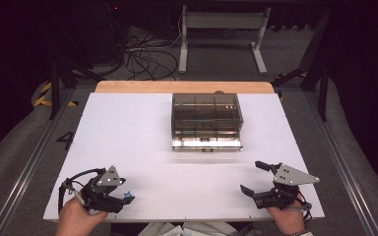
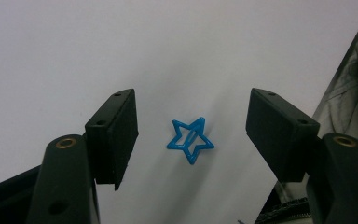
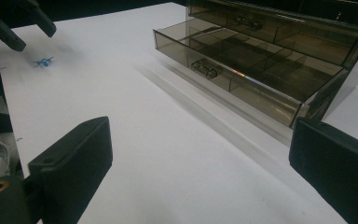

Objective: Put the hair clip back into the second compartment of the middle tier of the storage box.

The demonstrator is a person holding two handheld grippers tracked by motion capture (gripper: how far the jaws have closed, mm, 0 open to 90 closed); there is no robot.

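Observation:
A small blue star-shaped clip point(image 2: 189, 140) lies flat on the white tabletop point(image 1: 142, 137) near the front left edge. My left gripper point(image 2: 191, 95) hangs over it, jaws open on either side of the star without touching it. In the high view the left gripper point(image 1: 124, 196) sits at the bottom left, with the blue star point(image 1: 127, 196) at its tips. My right gripper point(image 1: 251, 177) rests at the bottom right, open and empty. The right gripper point(image 3: 200, 126) faces a smoky clear drawer box point(image 3: 279, 42), with the star point(image 3: 43, 61) far off at the left.
The drawer box point(image 1: 206, 120) stands mid-table toward the back, its bottom drawer point(image 1: 205, 142) pulled out, with empty compartments. A wooden strip point(image 1: 184, 87) edges the far side. Beyond it are floor cables point(image 1: 147, 59) and a white table frame point(image 1: 221, 34).

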